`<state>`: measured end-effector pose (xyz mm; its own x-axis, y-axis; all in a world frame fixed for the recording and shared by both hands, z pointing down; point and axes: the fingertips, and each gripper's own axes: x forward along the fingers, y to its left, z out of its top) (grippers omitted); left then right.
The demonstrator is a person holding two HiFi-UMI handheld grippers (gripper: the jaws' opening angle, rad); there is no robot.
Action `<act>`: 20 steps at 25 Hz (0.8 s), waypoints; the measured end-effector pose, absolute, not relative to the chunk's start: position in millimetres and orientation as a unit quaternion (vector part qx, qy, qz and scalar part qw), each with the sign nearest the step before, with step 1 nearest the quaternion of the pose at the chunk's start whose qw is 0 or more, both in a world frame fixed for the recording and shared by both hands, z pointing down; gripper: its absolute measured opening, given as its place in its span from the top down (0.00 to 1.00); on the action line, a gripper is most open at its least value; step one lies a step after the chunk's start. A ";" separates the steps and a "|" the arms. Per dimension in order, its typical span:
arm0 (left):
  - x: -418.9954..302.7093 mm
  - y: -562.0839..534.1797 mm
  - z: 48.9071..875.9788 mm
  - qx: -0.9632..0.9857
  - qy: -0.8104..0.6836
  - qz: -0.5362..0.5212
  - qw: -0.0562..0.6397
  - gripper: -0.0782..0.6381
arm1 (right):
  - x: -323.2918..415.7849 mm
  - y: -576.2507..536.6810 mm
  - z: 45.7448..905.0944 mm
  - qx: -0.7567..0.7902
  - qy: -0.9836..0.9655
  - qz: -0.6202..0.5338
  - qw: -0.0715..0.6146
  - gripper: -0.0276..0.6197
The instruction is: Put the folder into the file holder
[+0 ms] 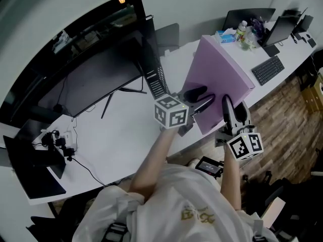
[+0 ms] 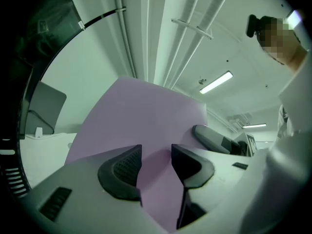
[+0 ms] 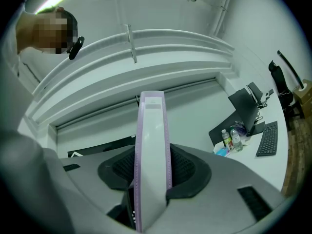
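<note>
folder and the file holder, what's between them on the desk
Only a bare strip of white desk separates the purple folder from the black file holder; the head view shows it.

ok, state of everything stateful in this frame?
folder: lifted off the desk, tilted, not in the holder.
file holder: upright on the desk.
right gripper: shut on the folder's spine.
left gripper: jaws apart, folder's face between them, no pinch.
monitor: screen dark.
</note>
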<state>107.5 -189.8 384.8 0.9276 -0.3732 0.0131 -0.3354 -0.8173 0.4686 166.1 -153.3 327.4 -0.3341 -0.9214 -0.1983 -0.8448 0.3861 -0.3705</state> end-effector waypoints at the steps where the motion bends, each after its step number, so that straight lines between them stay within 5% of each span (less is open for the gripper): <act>1: 102.5 -190.1 382.4 0.952 -0.186 -0.047 0.239 0.61 | 161.7 -152.5 324.6 -0.543 0.812 -0.099 0.190 0.68; 20: 34.0 -183.5 369.2 0.946 -0.201 -0.078 0.241 0.65 | 92.6 -151.5 302.4 -0.523 0.831 -0.108 0.157 0.67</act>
